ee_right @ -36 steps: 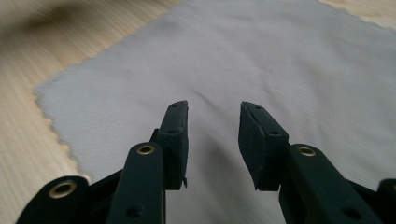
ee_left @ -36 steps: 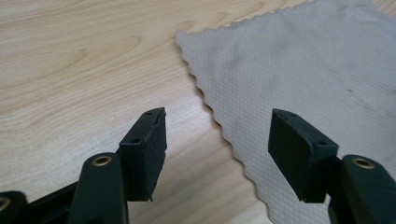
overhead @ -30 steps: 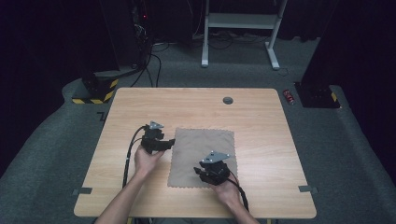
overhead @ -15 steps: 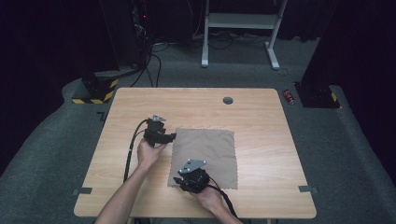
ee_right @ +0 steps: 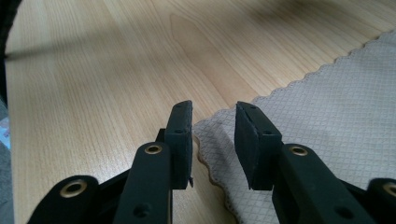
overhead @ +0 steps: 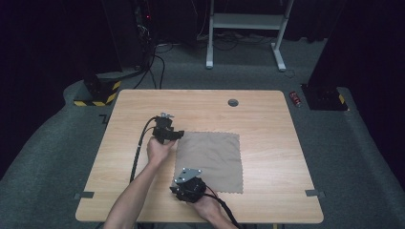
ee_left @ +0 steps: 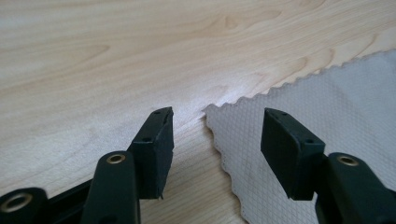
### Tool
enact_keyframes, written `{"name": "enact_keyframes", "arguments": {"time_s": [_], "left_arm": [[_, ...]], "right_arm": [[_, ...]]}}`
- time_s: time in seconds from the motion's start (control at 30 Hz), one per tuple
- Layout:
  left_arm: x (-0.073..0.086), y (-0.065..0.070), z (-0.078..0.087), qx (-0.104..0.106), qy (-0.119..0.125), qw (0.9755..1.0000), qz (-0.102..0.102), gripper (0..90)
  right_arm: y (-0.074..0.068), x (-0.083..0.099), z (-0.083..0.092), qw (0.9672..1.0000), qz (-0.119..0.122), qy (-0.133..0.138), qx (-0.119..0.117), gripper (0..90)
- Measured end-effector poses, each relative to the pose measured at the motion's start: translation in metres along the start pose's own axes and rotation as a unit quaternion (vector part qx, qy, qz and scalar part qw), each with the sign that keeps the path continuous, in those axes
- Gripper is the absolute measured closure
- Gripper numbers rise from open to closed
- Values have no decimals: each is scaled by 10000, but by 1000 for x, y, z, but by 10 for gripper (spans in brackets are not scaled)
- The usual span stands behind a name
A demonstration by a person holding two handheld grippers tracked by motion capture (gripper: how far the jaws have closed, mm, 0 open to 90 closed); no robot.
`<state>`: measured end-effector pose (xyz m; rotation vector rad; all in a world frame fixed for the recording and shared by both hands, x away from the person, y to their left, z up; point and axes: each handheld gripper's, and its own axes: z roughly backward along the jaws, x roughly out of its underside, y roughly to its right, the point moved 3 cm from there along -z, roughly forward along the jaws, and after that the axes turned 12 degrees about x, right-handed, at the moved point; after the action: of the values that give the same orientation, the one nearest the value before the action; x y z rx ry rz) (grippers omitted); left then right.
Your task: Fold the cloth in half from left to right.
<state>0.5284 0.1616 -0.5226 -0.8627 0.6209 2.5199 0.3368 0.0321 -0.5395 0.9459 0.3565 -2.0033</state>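
Since the earlier frames, the right gripper has travelled from the near right part of the grey-brown, scallop-edged square cloth to its near left corner, while the left gripper has shifted to the far left corner. The cloth lies flat on the light wooden table, slightly towards the person's side of centre.

In the left gripper view, the left gripper stands spread, its jaws having just been closing a little; the cloth's corner sits in the gap between them, with neither pad pressing on it. In the right gripper view, the right gripper holds a narrower gap, the corner of the cloth lying just below and between the pads, ungripped as far as can be seen.

Both tools now bracket the two left corners (a paired pinch appears to be in preparation). The likely next step is to lower and clench on each corner; the thin fabric may slip out if the pads meet the table first.
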Motion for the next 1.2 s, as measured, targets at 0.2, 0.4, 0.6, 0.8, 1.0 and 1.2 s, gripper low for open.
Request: {"name": "enact_keyframes", "arguments": {"time_s": [0.2,0.4,0.6,0.8,1.0,1.2], "left_arm": [[-3,-4,-9,-126,-59,9999,100,445],[-3,-3,-14,-350,-114,9993,-79,553],[-3,-2,-14,-435,-183,9987,-208,754],[-7,2,-17,-268,-351,9987,-266,898],[-8,0,-14,-169,-360,9990,-194,900],[-12,-6,-4,-104,-170,9997,-115,900]], "right_arm": [[-5,4,-1,9999,92,-13,68,673],[-9,3,0,9988,410,-37,265,777],[-13,2,1,9971,620,-65,442,867],[-14,2,1,9968,620,-89,492,898],[-14,2,2,9975,580,-71,408,900],[-12,0,7,9981,491,-12,378,900]]}}
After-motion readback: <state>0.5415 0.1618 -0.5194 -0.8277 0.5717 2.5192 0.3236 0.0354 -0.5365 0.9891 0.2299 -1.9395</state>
